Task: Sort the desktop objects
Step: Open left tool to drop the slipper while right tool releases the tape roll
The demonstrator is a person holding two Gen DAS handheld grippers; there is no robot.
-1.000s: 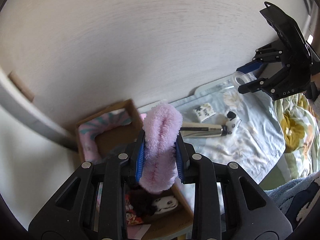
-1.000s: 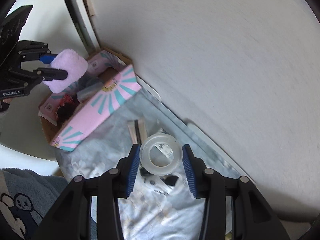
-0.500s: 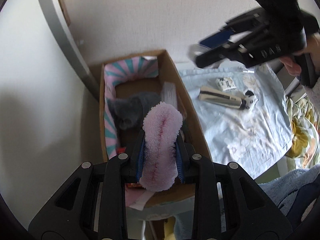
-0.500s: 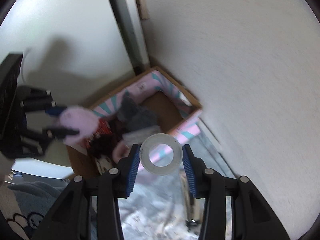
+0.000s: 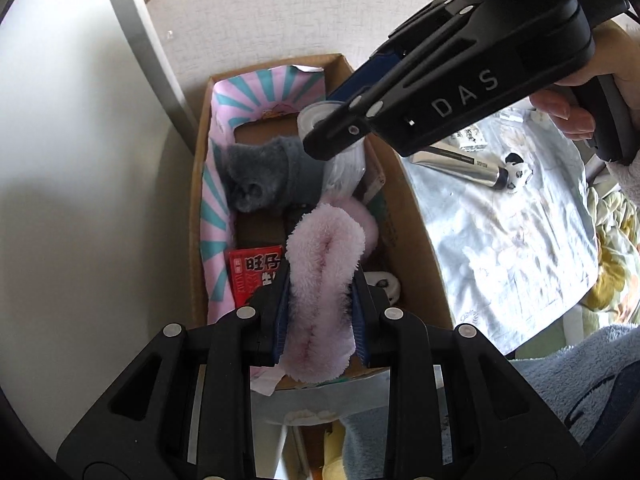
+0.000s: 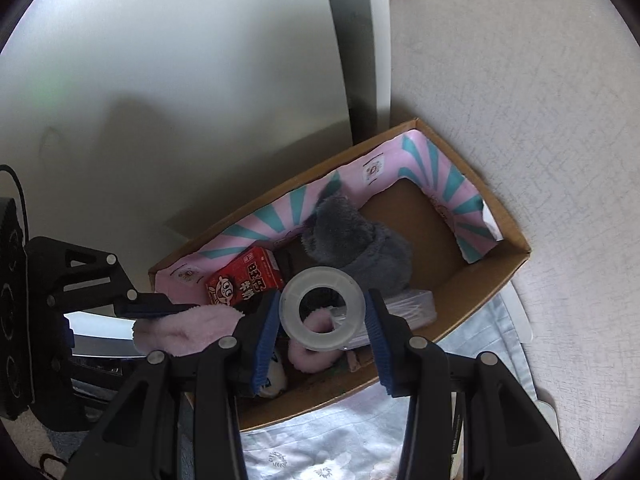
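Both claws have moved over the box [image 6: 516, 256]: left gripper [image 5: 320, 312] is squeezing the pink fluffy thing [image 5: 324, 280], right gripper [image 6: 322, 336] is probably pinching the tape ring [image 6: 322, 314], ready for dropping

Tape ring over the box

My right gripper [image 6: 322, 326] clamps a clear tape ring [image 6: 322, 309] above the cardboard box [image 6: 500, 280]. Inside lie a grey fuzzy sock [image 6: 356, 240], a red milk carton [image 6: 244, 282] and a pink fluffy piece [image 6: 314, 350]. My left gripper [image 6: 160, 308] pinches a pink fluffy sock [image 6: 184, 330] at the box's near end.

Black gripper [image 5: 320, 312], blue fingers [image 5: 281, 316], silver screws, white "DAS" lettering
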